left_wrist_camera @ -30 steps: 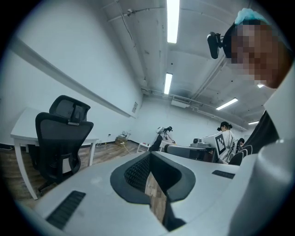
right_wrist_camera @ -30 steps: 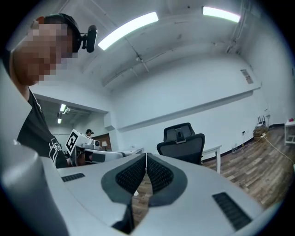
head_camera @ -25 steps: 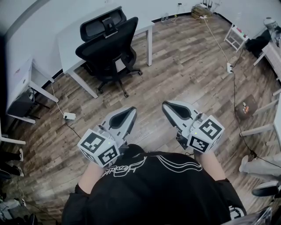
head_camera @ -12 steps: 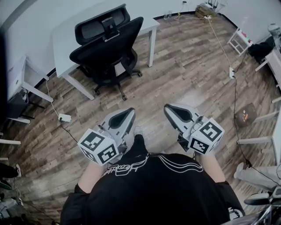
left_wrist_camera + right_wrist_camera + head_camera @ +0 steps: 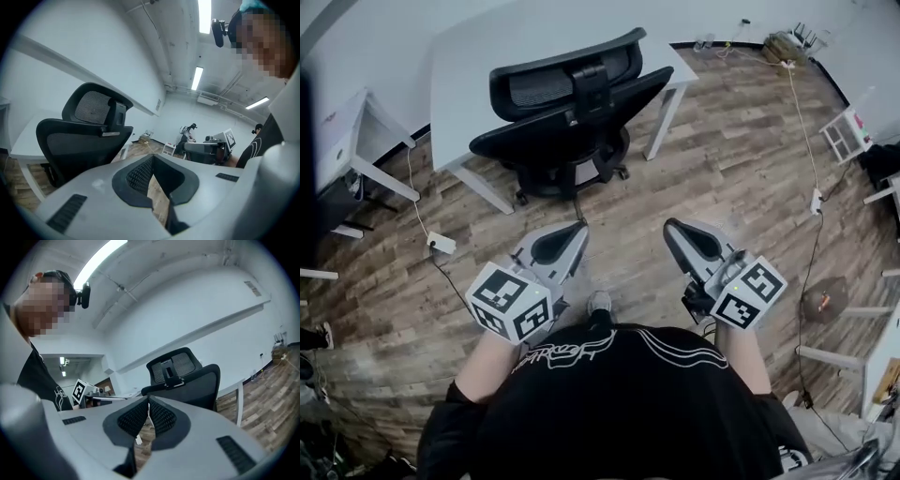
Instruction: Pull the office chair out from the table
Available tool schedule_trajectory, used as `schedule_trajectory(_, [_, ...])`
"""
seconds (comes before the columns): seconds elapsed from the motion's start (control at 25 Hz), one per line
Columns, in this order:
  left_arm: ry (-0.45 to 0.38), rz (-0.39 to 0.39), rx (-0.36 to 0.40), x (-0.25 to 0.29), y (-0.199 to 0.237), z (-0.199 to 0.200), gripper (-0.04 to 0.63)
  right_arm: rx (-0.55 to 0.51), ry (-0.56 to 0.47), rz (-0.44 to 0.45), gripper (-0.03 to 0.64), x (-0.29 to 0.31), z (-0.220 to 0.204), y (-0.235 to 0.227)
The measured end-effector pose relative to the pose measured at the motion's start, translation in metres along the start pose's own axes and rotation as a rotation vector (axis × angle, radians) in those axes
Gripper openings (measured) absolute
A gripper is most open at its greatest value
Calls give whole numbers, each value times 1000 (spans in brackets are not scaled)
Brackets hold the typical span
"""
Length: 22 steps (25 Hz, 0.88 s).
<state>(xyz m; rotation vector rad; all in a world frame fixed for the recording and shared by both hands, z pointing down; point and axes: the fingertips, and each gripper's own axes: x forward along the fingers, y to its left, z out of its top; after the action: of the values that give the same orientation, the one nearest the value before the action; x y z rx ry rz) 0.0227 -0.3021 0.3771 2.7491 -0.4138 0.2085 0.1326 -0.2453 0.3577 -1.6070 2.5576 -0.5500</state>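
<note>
- the black mesh office chair (image 5: 572,117) stands on its wheeled base at the near edge of the white worktop (image 5: 478,56), between the worktop's legs, with its backrest and headrest turned toward the person.
- the left gripper (image 5: 580,227) is held low in front of the person's black shirt (image 5: 619,403), pointing at the chair; it is near the chair's base but apart from it.
- in the left gripper view its jaws are closed together at the tips with nothing between them; the chair back fills the left of that view.
- the right gripper (image 5: 669,226) is beside the left one, also short of the chair, over the wood plank floor (image 5: 741,178).
- in the right gripper view its ribbed jaws meet, empty, and the chair's headrest and backrest rise just beyond them.
- a small white power adapter (image 5: 441,244) with a cable lies on the floor to the left of the left gripper.
</note>
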Motion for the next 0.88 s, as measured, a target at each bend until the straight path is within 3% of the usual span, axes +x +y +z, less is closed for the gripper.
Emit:
schedule_trajectory(0.12, [-1,13,16,6,29,9,6,-23,14,-9,37,28,11,-15])
schedule_trajectory(0.36, [11,115,144,6,70,24,8,-75,2,-58,37,50,33,-43])
schedule_trajectory(0.68, [13,290,258,15,102,43,9,-130,-15,13,38,71,73,-82])
schedule_trajectory(0.76, [13,359,267,15,113,49,12,-153,-14,25,38,79,83,-95])
schedule_trajectory(0.88, [7,424,226,16,130,55,74,-178,-16,45,38,92,96,-116])
